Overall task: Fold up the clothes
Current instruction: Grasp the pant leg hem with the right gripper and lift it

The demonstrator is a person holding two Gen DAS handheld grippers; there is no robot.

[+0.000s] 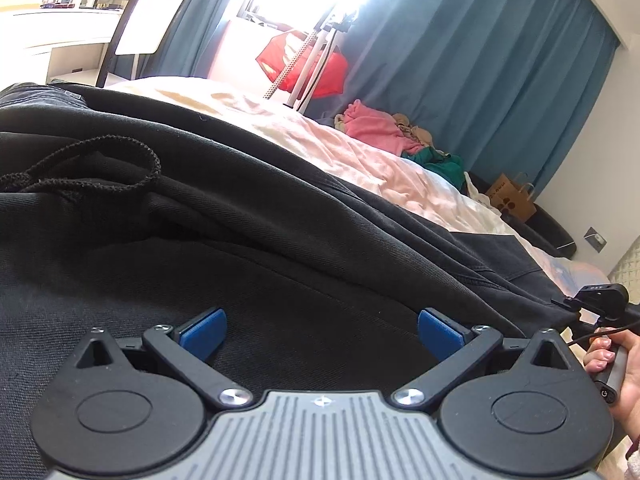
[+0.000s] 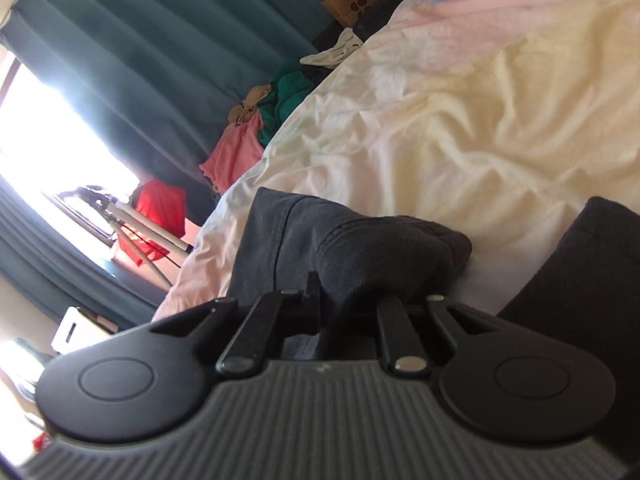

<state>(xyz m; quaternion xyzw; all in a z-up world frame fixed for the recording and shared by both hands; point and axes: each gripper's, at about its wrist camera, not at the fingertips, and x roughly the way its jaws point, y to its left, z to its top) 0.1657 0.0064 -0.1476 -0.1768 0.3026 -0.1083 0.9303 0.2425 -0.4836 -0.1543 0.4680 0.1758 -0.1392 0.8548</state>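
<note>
- Jaws of the left gripper (image 1: 319,334) stand wide apart, blue pads (image 1: 204,330) clear of each other, hovering just above the black twill garment with a drawstring (image 1: 240,240).
- Jaws of the right gripper (image 2: 349,300) are closed narrow on a bunched fold of that same dark garment (image 2: 360,248), lifting it off the bed.
- Most of the garment lies spread across the near side of the bed with the cream and pink wrinkled sheet (image 1: 360,152); its black cord (image 1: 100,168) loops on top.
- At the bed's far edge sits a heap of pink and green clothes (image 1: 384,132), before teal curtains (image 1: 500,60).
- A hand (image 1: 616,368) grips the other handle at the right edge.
</note>
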